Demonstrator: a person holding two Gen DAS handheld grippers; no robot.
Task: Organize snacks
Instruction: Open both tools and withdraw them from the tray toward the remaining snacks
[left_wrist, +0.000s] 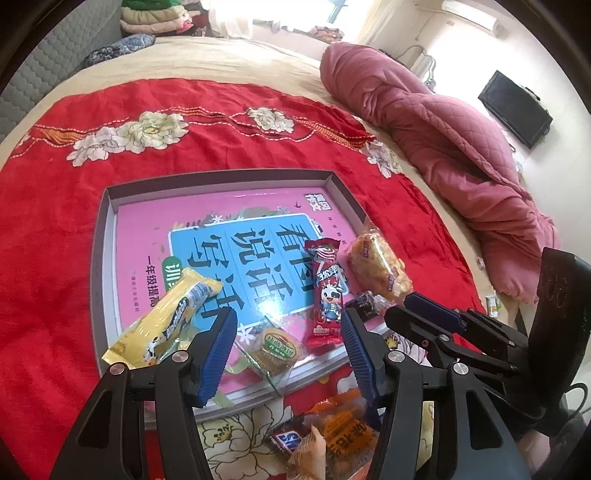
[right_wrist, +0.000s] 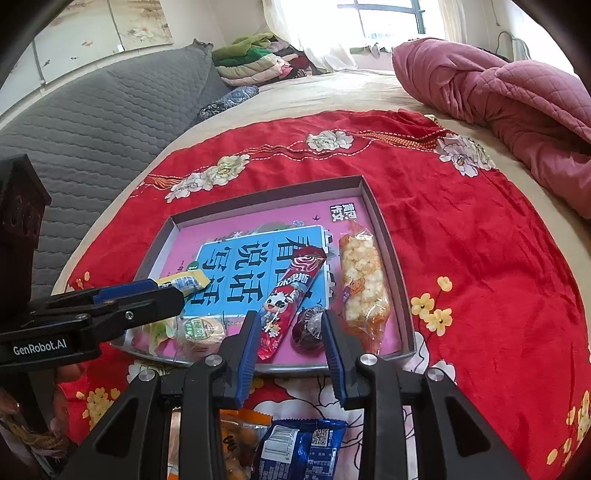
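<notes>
A shallow grey tray (right_wrist: 384, 225) lies on a red flowered blanket (right_wrist: 480, 229) on the bed, w/ a pink-and-blue book cover as its floor. The snacks sit mostly in the lower half of the tray: yellow wafer pack (left_wrist: 166, 317) resting over the lower-left rim, round cake in clear wrap (left_wrist: 277, 350) near the bottom edge, red stick pack (right_wrist: 291, 295) in the middle, dark wrapped sweet (right_wrist: 308, 328) just beside it, and popcorn bar (right_wrist: 362, 280) along the right wall. The upper part of the tray floor is free.

Left gripper (left_wrist: 288, 350) hovers above the round cake, jaws apart, nothing between them. Right gripper (right_wrist: 288, 354) is at the tray's near edge, jaws apart w/ a narrower gap, not pressing anything; the red pack's end and the dark sweet show in the gap.

More snacks lie on the blanket below the tray: an orange pack (left_wrist: 343, 424) and a blue pack (right_wrist: 299, 446). A pink quilt (right_wrist: 498, 92) is upper right, well apart.
</notes>
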